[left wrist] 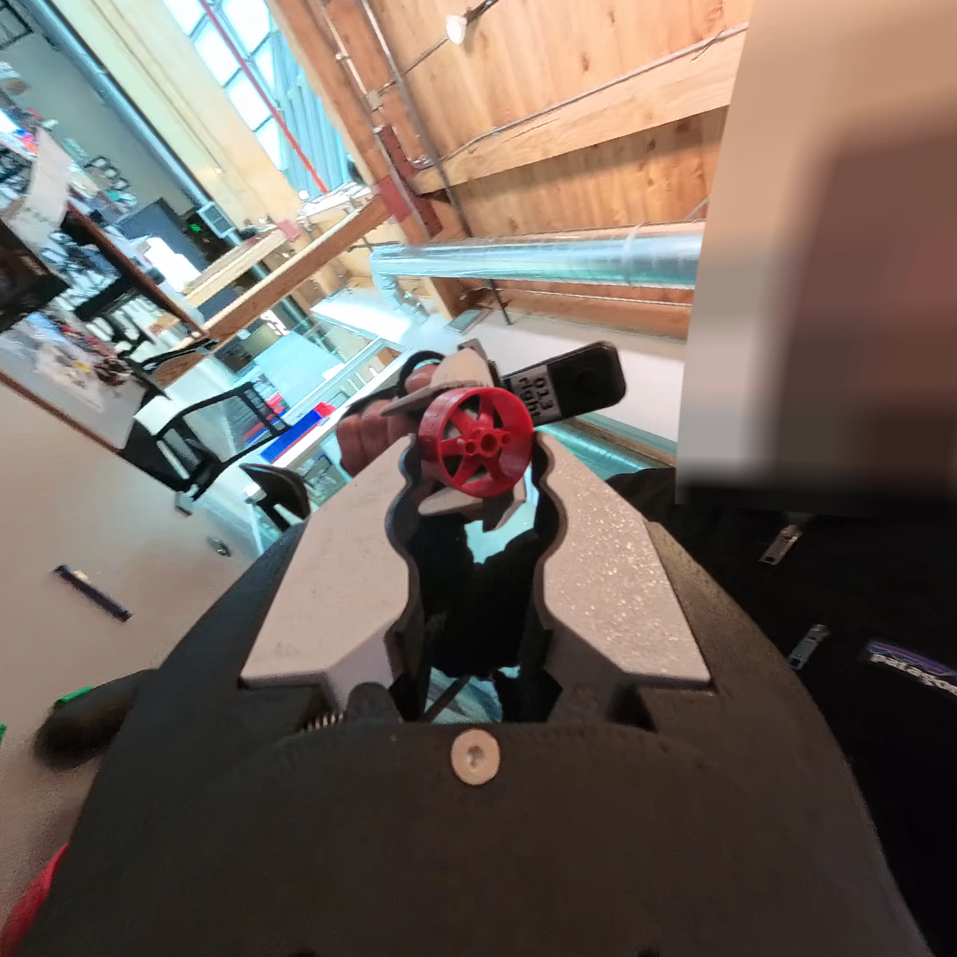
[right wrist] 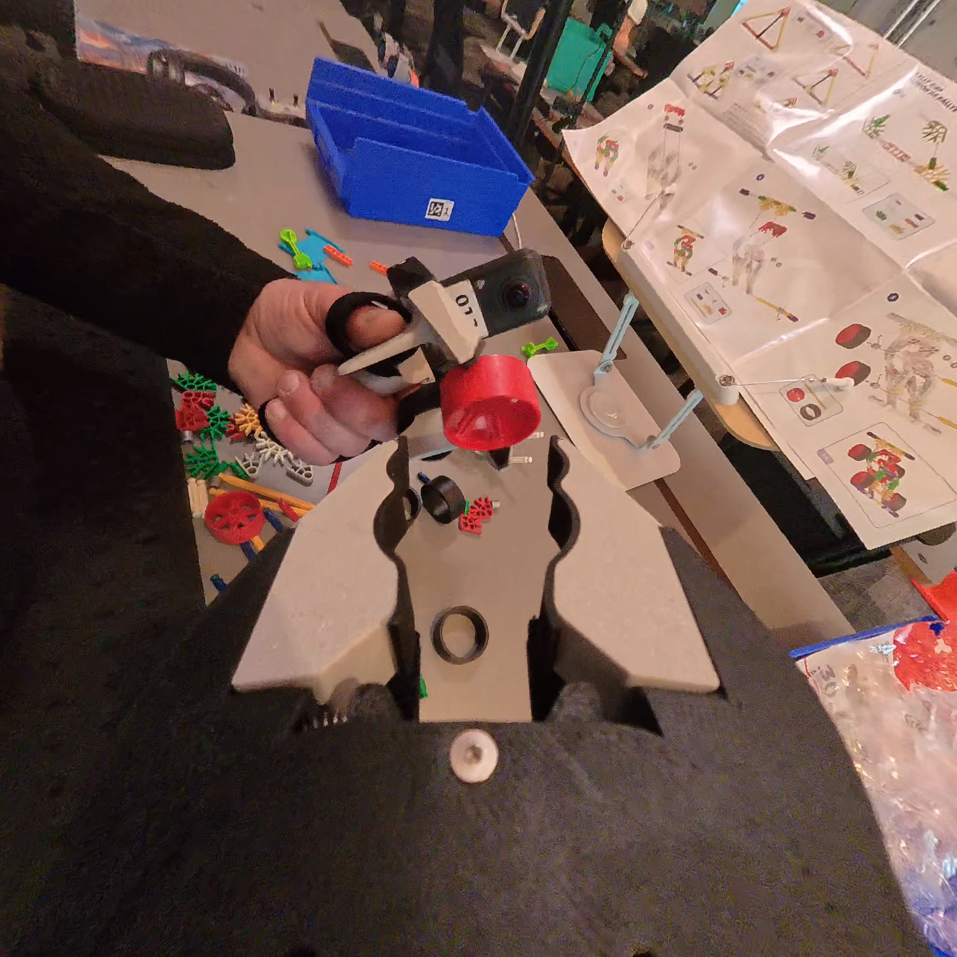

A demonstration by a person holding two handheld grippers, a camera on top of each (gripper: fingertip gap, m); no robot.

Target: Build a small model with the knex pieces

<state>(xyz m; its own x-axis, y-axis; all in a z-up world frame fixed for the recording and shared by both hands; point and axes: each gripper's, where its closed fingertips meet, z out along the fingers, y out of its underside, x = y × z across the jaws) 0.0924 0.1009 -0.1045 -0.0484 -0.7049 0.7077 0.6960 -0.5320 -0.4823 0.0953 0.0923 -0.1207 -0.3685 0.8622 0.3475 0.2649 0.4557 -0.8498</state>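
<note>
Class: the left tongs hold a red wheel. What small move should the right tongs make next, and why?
Probably ease the right tongs forward around the red wheel. They are open, and the wheel, gripped by the left tongs, sits just beyond their tips, in line with the gap.

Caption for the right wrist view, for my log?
Open right gripper faces left gripper holding a red wheel above a table strewn with toy pieces.
</note>
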